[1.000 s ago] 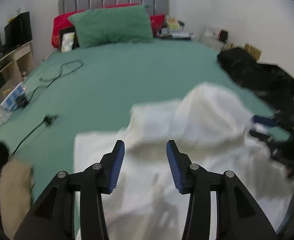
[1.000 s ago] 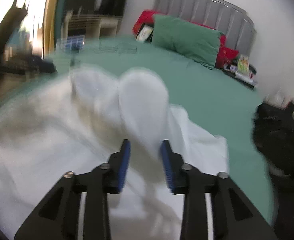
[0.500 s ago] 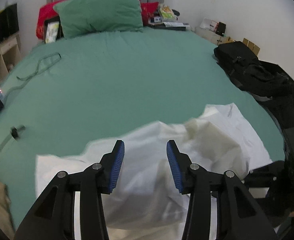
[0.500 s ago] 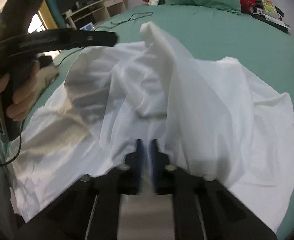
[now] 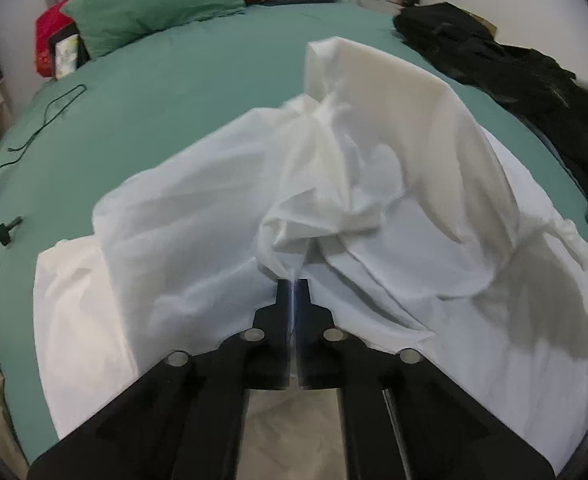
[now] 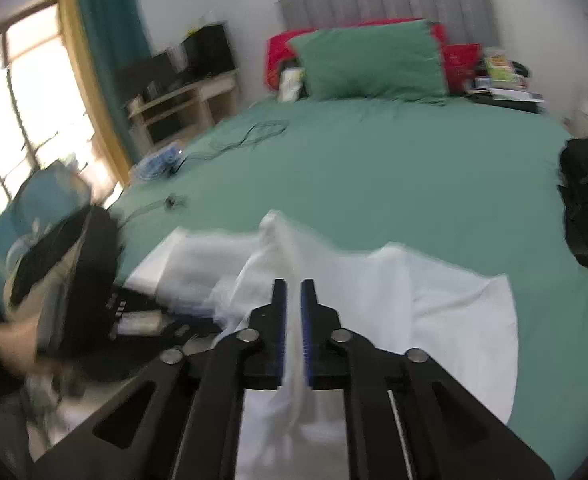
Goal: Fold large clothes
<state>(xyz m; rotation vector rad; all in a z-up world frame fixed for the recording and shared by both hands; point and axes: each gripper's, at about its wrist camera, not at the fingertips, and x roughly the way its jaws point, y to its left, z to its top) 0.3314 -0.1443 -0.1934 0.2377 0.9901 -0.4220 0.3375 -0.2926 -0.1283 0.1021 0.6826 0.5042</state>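
Observation:
A large white garment (image 5: pixel 222 216) lies crumpled on the green bed (image 5: pixel 166 92), one part heaped up toward the right. My left gripper (image 5: pixel 292 292) points down at its near edge and is shut, a thin fold of the white cloth pinched between the pads. In the right wrist view the same white garment (image 6: pixel 433 292) spreads over the green bed (image 6: pixel 413 168). My right gripper (image 6: pixel 292 300) has a bunched strip of the cloth running between its blue pads; its jaws are opening a little. The left tool (image 6: pixel 66 280) and a hand (image 6: pixel 14 340) show blurred at left.
A green pillow (image 5: pixel 154 4) and red cushions (image 5: pixel 48 36) lie at the headboard. Black cables (image 5: pixel 42 120) trail over the bed's left side. Dark clothing or bags (image 5: pixel 513 68) are piled along the right edge. A shelf unit (image 6: pixel 182 108) and window (image 6: pixel 26 112) stand at left.
My left gripper has gone from wide open to shut on the cloth and dropped closer to it. The right gripper's pads, tight together half a second ago, now stand slightly apart with cloth between them.

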